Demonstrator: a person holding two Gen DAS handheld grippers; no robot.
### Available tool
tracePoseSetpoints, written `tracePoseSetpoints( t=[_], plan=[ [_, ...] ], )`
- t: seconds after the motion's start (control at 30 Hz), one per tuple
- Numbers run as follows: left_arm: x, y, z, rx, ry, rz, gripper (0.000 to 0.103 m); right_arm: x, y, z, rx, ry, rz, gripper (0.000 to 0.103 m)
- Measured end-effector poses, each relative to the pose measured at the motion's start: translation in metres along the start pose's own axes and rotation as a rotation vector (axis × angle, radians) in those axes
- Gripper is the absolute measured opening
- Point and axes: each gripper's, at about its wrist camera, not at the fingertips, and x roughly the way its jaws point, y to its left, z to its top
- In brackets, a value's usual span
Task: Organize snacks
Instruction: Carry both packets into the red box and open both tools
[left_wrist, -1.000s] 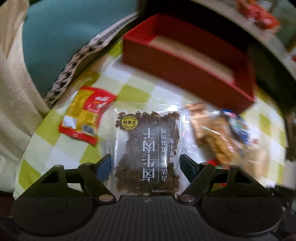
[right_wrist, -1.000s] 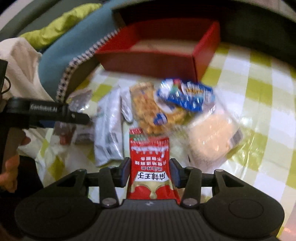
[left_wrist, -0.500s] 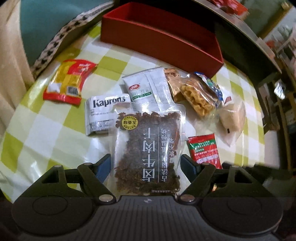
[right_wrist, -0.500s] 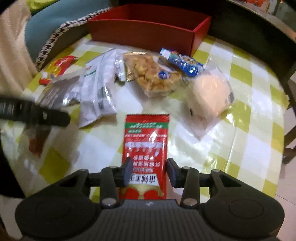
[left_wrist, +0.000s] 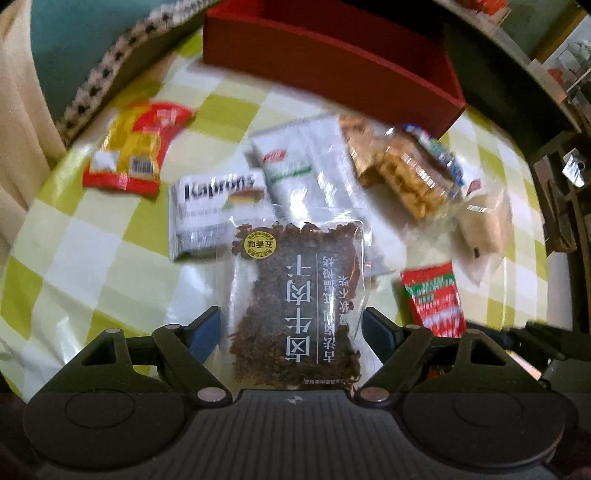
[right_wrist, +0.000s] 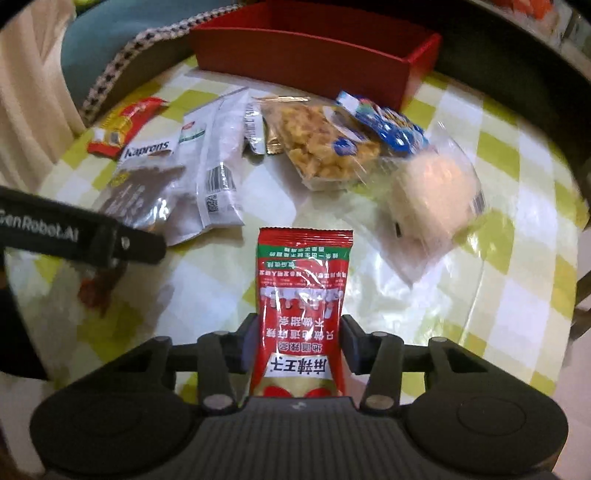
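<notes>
Both tongs drew back; red box (right_wrist: 306, 62) looks bare

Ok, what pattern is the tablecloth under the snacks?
Yellow-green and white checks on the tablecloth, clearest in the right wrist view.

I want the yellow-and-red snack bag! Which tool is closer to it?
Left. The left tool, shut on the dark jerky packet, sits nearer the yellow-and-red bag. The right tool, holding the red packet, is farther away across the table.
</notes>
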Motion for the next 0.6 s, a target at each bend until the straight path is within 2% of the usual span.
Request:
tracePoseSetpoints(
  t=[0.07,0.2,0.27,0.43,0.6],
  plan=[
    [-0.012,-0.004,0.002,0.004,-0.025,0.0,0.085,-0.009,-0.008,0.002,0.048,-0.019,0.037,0.056],
    [-0.041,-0.009,0.014,-0.01,-0.1,-0.025,0.085,-0.049,-0.005,0.017,0.066,-0.157,0.111,0.056],
    [-0.051,-0.012,0.029,-0.017,-0.14,-0.056,0.085,-0.061,-0.006,0.026,0.078,-0.197,0.14,0.056],
    [-0.061,-0.022,0.097,0.004,-0.217,-0.068,0.085,-0.069,-0.016,0.08,0.107,-0.292,0.133,0.056],
    [-0.044,-0.035,0.182,0.031,-0.281,-0.026,0.086,-0.058,-0.042,0.16,0.136,-0.37,0.06,0.056]
  ],
)
